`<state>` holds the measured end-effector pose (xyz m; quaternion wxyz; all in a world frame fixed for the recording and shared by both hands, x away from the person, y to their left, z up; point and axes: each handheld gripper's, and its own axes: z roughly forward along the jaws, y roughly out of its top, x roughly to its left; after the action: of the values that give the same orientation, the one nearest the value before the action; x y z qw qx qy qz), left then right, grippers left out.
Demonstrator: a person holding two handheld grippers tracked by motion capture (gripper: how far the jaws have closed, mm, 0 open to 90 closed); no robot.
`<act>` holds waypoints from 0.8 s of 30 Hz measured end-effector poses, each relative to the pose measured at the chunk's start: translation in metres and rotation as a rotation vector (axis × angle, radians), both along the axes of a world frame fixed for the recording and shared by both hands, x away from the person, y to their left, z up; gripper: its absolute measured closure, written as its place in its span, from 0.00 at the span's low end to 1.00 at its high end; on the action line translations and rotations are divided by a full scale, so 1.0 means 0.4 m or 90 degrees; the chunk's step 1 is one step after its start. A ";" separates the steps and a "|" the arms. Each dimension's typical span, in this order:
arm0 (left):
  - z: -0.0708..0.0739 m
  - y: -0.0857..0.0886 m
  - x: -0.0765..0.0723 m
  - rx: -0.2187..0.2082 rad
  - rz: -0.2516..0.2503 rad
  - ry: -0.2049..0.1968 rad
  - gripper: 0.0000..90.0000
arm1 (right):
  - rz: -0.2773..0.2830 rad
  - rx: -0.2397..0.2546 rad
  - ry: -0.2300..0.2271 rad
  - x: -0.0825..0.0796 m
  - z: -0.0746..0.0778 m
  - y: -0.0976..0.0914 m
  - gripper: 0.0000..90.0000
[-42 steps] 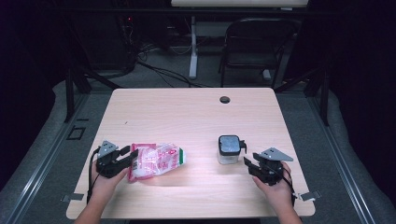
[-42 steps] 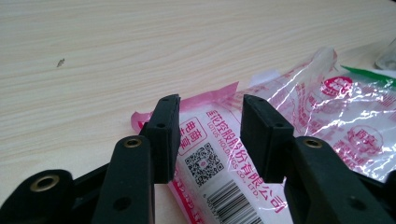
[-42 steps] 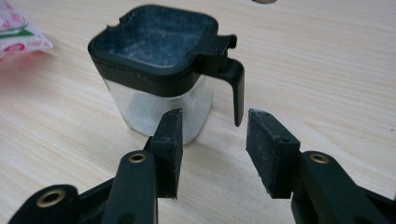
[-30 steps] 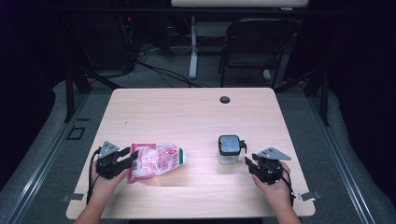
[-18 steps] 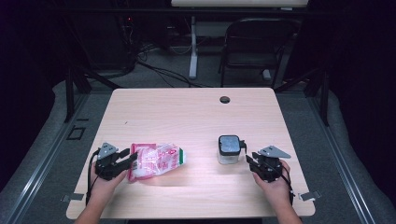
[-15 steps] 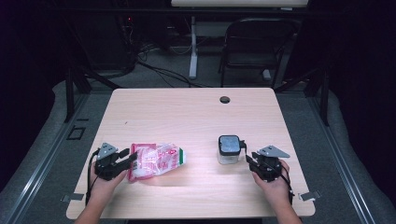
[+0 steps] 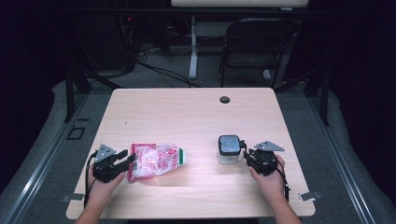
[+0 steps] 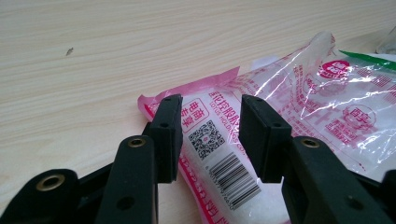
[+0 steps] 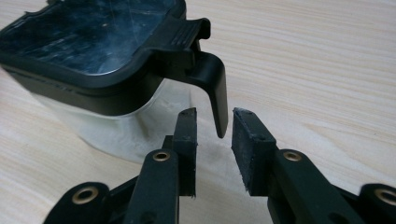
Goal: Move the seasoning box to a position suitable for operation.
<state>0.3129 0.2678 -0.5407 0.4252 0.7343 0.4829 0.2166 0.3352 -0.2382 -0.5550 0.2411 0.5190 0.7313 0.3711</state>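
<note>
Pale wood grain covers the table [image 7: 187,112], which has a small dark round hole [image 7: 225,99] near its far edge. On its near left part lies a pink and clear plastic packet [image 7: 156,160], flat, printed with a barcode and a square code at the end nearest the person. The left gripper [image 7: 126,161] sits at that end, its jaws parted with the packet's edge lying between them; the pads [image 8: 169,126] stand on either side of the printed corner without pressing it. Well apart, on the near right part, stands a clear square container [image 7: 229,149] with a dark lid [image 9: 88,32]. A dark latch tab [image 9: 212,88] hangs down from the lid's edge. The right gripper [image 7: 246,154] is just beside it, jaws half open and just now closing, the tab's tip [image 9: 220,131] hanging between the two pads, not yet pinched.
</note>
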 end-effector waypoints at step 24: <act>-0.004 0.002 -0.026 0.008 -0.004 -0.003 0.70 | -0.008 -0.045 -0.003 0.054 -0.014 0.020 0.83</act>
<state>0.3025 0.2685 -0.5423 0.4224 0.7377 0.4783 0.2205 0.3569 -0.2300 -0.5607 0.2634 0.5141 0.7399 0.3448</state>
